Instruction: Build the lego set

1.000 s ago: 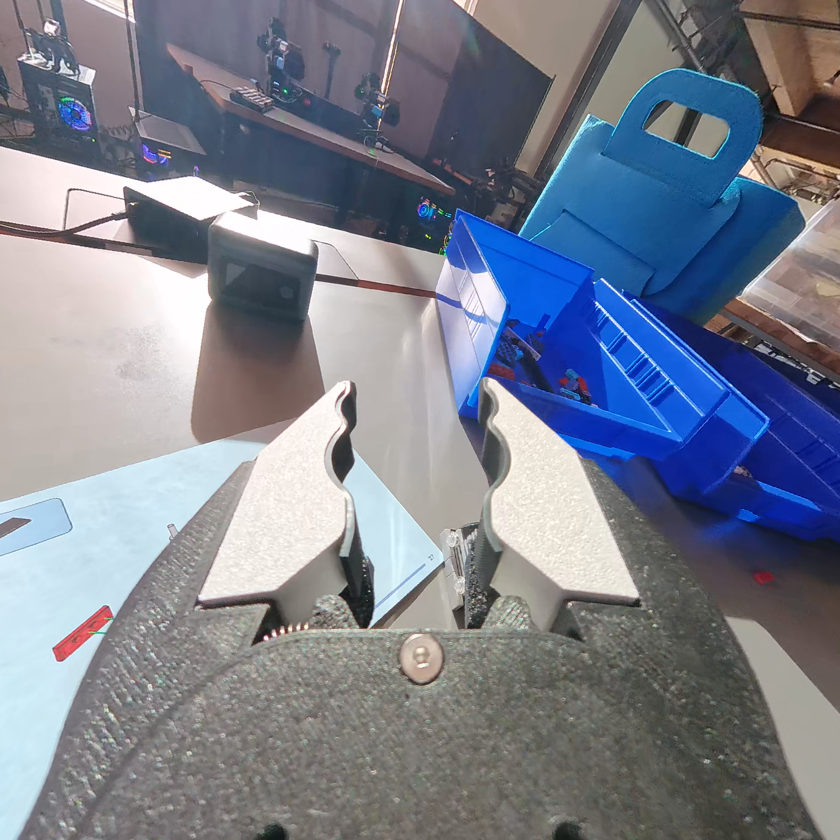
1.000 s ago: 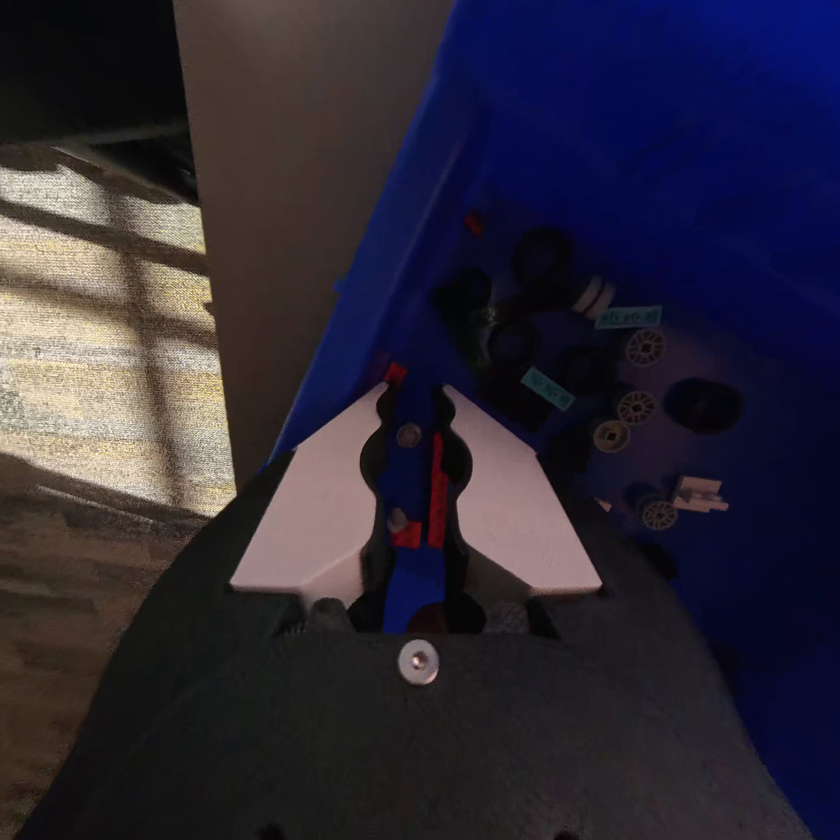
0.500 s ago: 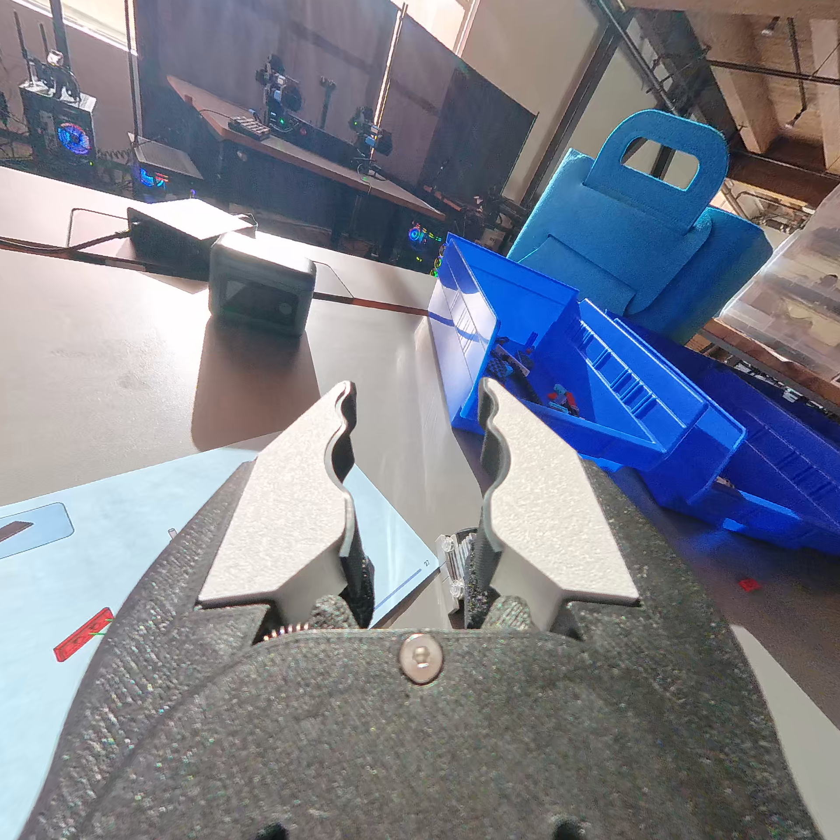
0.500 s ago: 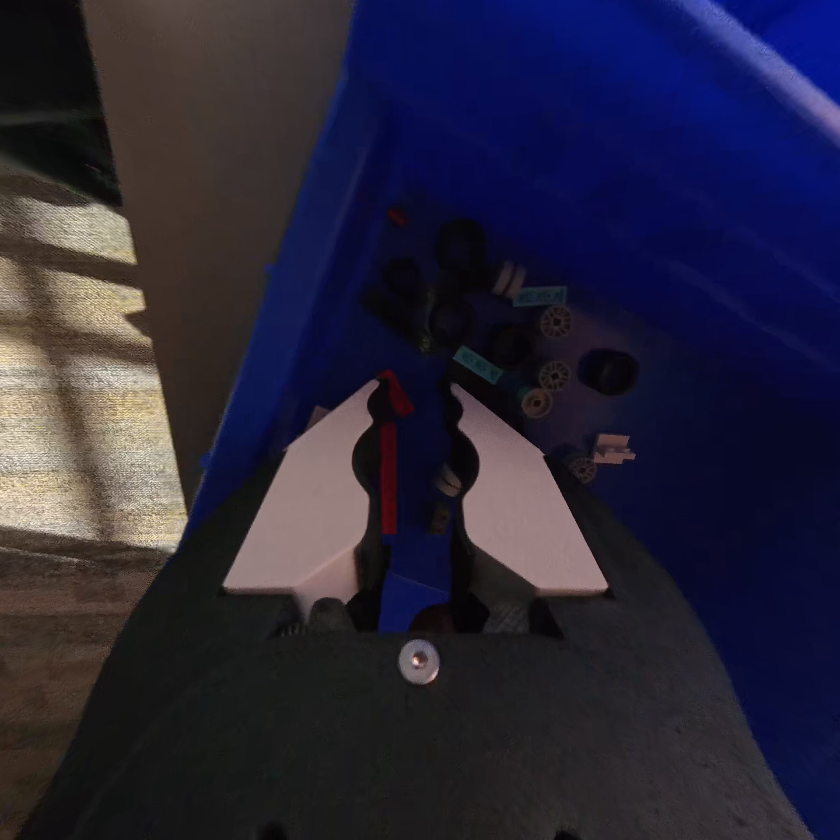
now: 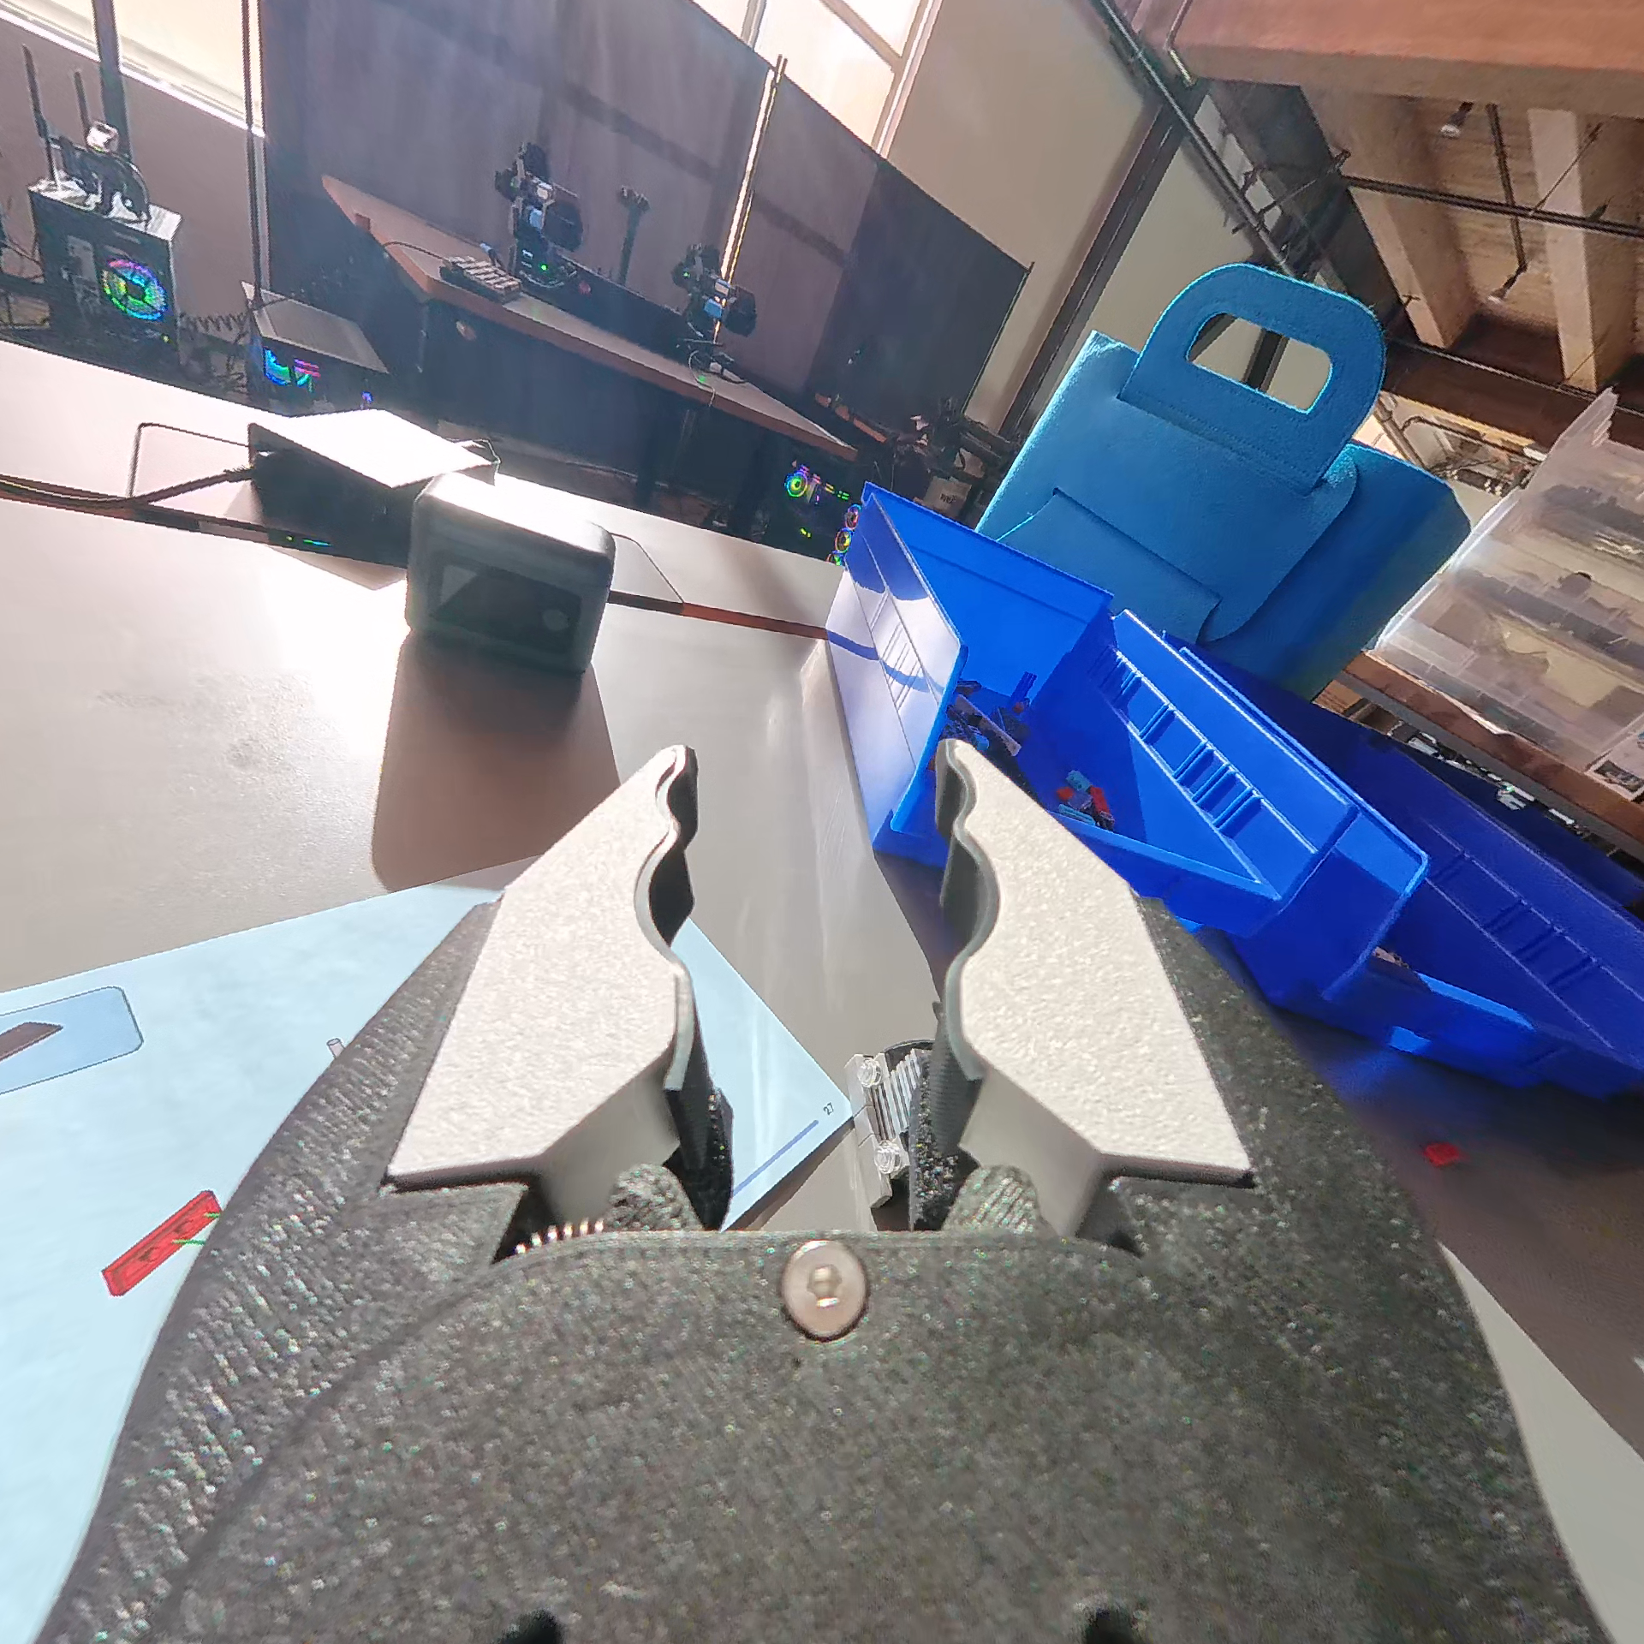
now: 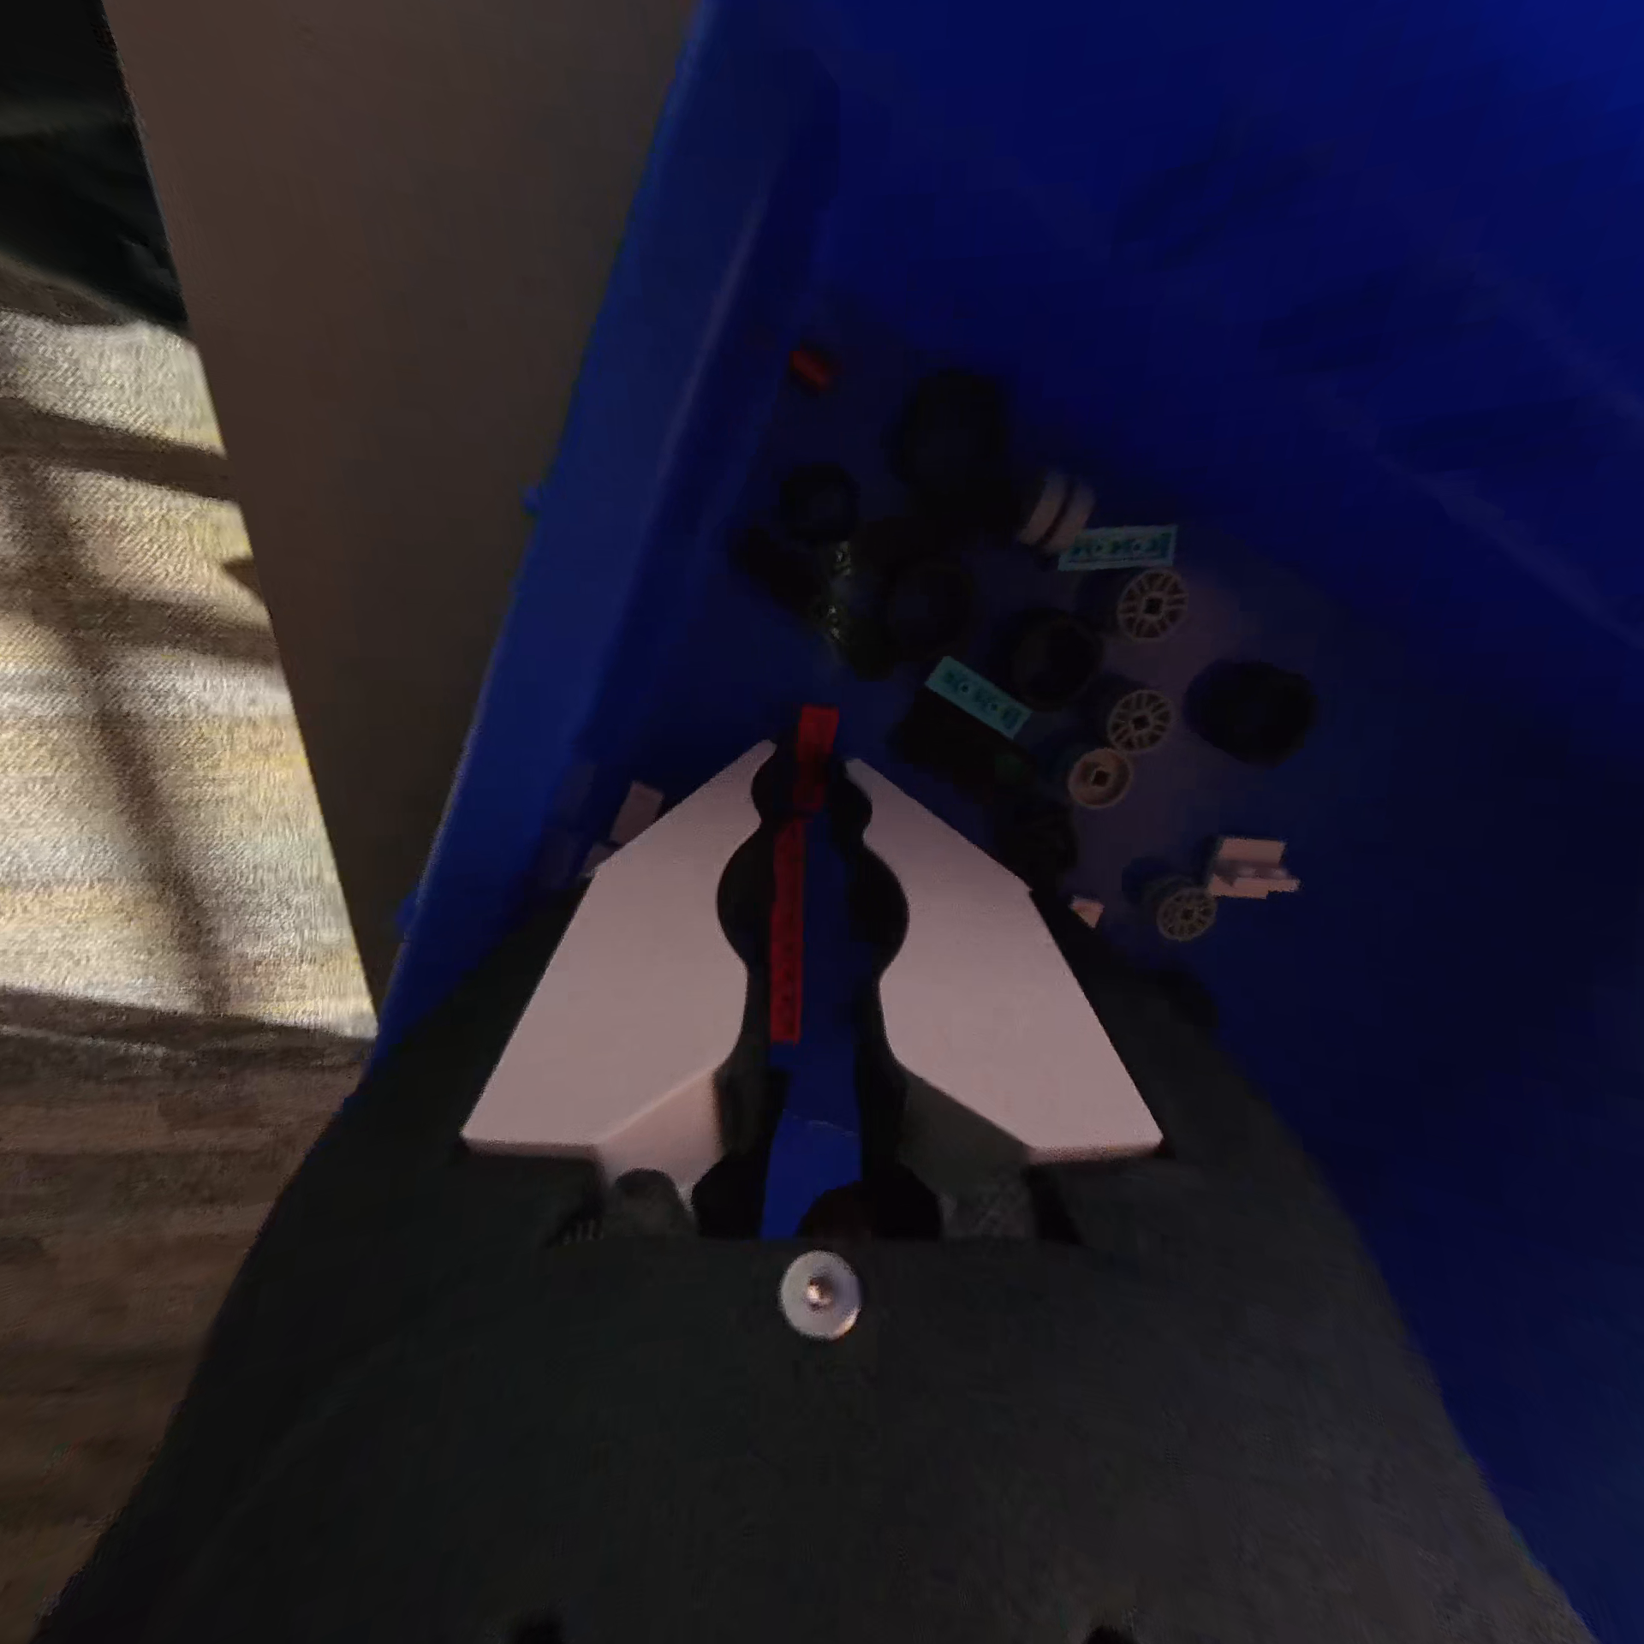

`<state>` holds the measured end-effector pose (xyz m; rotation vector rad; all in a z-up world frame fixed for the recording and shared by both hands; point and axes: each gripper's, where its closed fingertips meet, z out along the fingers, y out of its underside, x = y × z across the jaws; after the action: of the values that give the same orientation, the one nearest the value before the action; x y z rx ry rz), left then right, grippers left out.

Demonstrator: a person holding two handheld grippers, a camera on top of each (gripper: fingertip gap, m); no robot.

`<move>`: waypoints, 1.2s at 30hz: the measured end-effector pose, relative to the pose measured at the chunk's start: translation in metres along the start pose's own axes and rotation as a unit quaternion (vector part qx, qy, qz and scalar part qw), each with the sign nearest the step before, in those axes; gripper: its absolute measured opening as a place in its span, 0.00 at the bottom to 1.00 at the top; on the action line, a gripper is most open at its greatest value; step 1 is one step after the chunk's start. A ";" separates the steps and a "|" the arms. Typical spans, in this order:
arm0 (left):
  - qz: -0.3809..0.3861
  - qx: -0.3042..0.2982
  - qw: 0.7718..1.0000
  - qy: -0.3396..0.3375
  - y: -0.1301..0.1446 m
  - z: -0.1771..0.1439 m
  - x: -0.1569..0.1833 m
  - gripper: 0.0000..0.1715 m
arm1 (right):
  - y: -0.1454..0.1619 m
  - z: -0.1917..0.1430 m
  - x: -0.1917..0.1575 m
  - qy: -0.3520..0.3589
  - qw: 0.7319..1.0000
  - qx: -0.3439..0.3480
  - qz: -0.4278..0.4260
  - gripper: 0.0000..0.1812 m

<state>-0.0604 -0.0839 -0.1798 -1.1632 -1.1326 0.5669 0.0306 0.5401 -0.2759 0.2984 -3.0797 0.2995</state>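
Note:
My right gripper [image 6: 811,756] is down inside a blue bin [image 6: 667,445]. Its fingers have closed on a long red plate [image 6: 787,934] that stands on edge between them and sticks out past the tips. Black tyres [image 6: 952,427], tan wheel hubs [image 6: 1150,605] and teal plates [image 6: 1121,544] lie loose on the bin floor. My left gripper [image 5: 814,756] is open and holds nothing, above the corner of the light blue instruction sheet [image 5: 222,1067]. A clear lego piece [image 5: 881,1112] sits beside its right finger's inner pad.
In the left wrist view, blue bins [image 5: 898,640] lie to the right on the brown table. A small red piece [image 5: 1443,1153] lies near them. A grey box device [image 5: 507,596] with cables stands ahead on the left. A blue felt bag [image 5: 1245,498] and a clear container [image 5: 1530,605] are behind the bins. The gap from one gripper's tips to the other's is roughly 65 cm.
My right gripper's fingers have narrowed around the long red plate, which now stands centred between them. My left gripper has tilted upward a little and stayed open.

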 end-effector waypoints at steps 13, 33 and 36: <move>0.020 -0.004 1.000 0.020 0.002 0.000 0.010 0.32 | -0.211 -0.064 -0.027 0.146 0.931 0.322 0.088 0.06; -0.005 0.003 0.999 0.040 0.002 -0.014 0.015 0.31 | -0.243 -0.012 -0.009 0.187 0.931 0.260 0.174 0.13; -0.009 0.003 0.999 0.039 0.002 -0.014 0.013 0.31 | -0.170 -0.066 -0.008 0.221 0.929 0.224 0.196 0.13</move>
<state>-0.0420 -0.0781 -0.1758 -1.1598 -1.0732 0.5057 0.0727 0.3907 -0.1796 -0.3448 -2.5631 0.9417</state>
